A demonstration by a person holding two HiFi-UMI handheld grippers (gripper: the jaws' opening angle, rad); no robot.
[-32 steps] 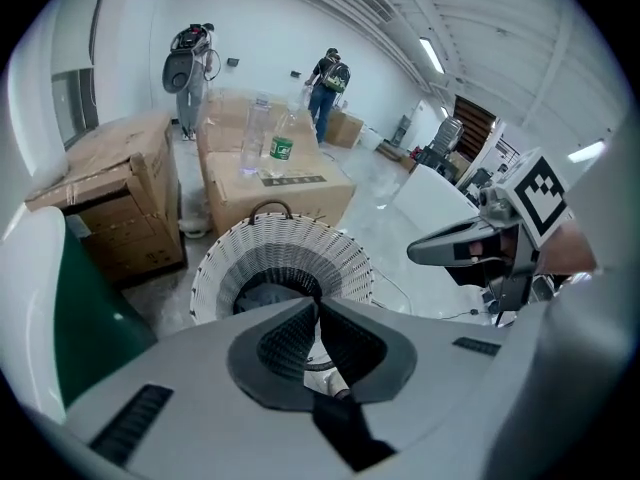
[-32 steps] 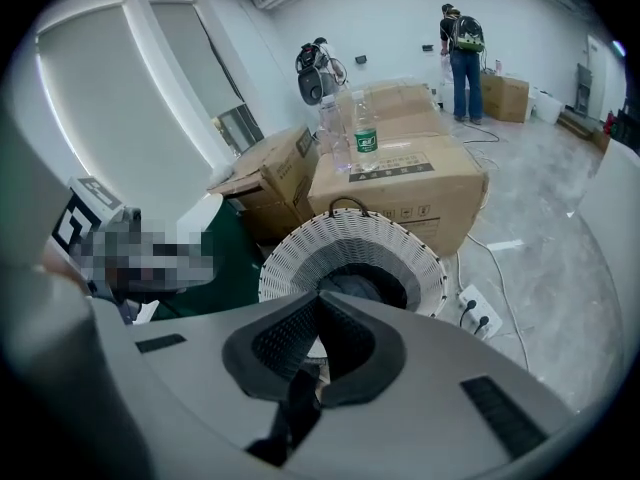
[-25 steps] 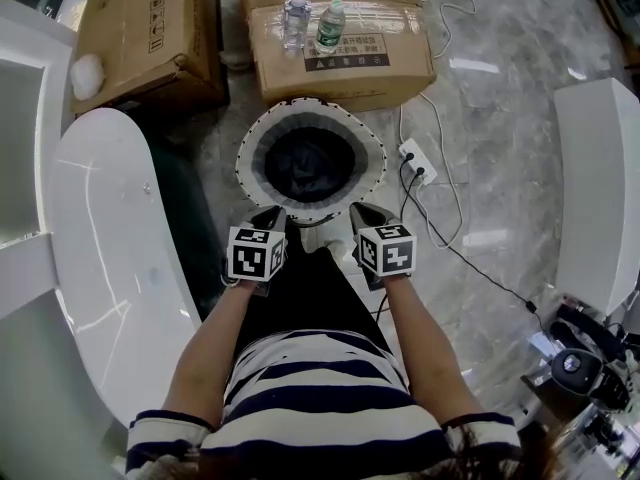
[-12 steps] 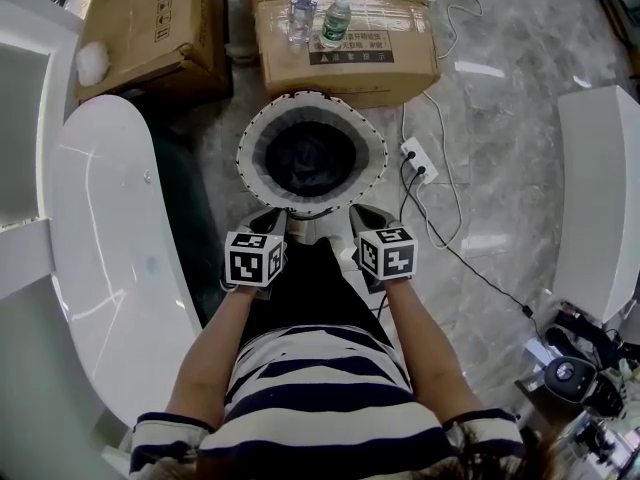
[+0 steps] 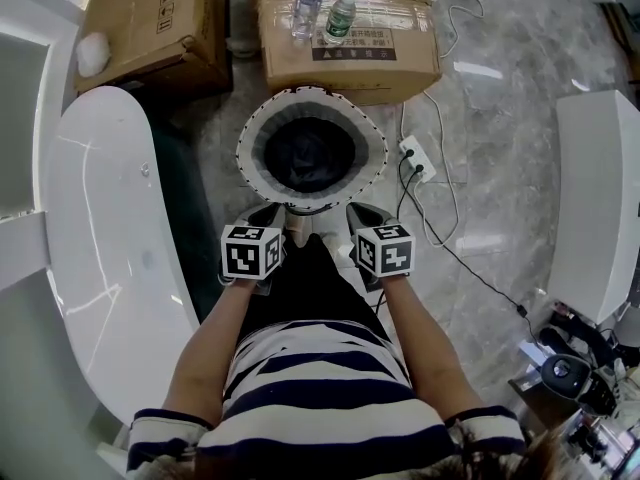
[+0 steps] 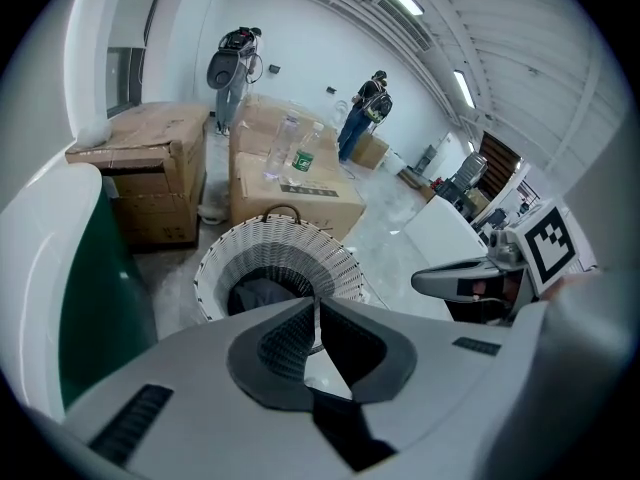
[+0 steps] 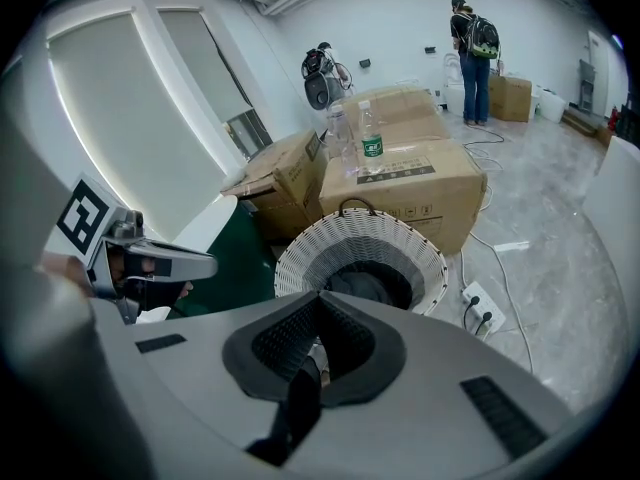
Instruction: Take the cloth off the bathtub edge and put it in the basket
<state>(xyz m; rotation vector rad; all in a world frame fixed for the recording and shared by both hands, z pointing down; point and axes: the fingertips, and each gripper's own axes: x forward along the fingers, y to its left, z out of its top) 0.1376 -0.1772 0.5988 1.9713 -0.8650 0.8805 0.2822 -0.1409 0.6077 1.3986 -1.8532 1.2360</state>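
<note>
A round white wicker basket (image 5: 373, 140) stands on the floor in front of me, with a dark cloth (image 5: 308, 158) lying in its bottom. Both grippers hover side by side just short of its near rim. My left gripper (image 5: 268, 217) is shut with nothing between its fingers, and so is my right gripper (image 5: 361, 215). The left gripper view shows its closed jaws over the basket (image 6: 240, 245) and the cloth (image 6: 258, 294). The right gripper view has the basket (image 7: 422, 258) and cloth (image 7: 362, 286) beyond its closed jaws. The white bathtub (image 5: 100, 218) curves along the left.
Two cardboard boxes (image 5: 345, 43) (image 5: 150, 23) stand behind the basket; two water bottles (image 5: 305, 10) stand on the nearer one. A power strip (image 5: 415, 160) with trailing cables lies right of the basket. A white counter (image 5: 600, 198) stands at the right. People stand far off.
None of the objects has moved. Both grippers stay shut in front of the basket; only the head view has drifted slightly.
</note>
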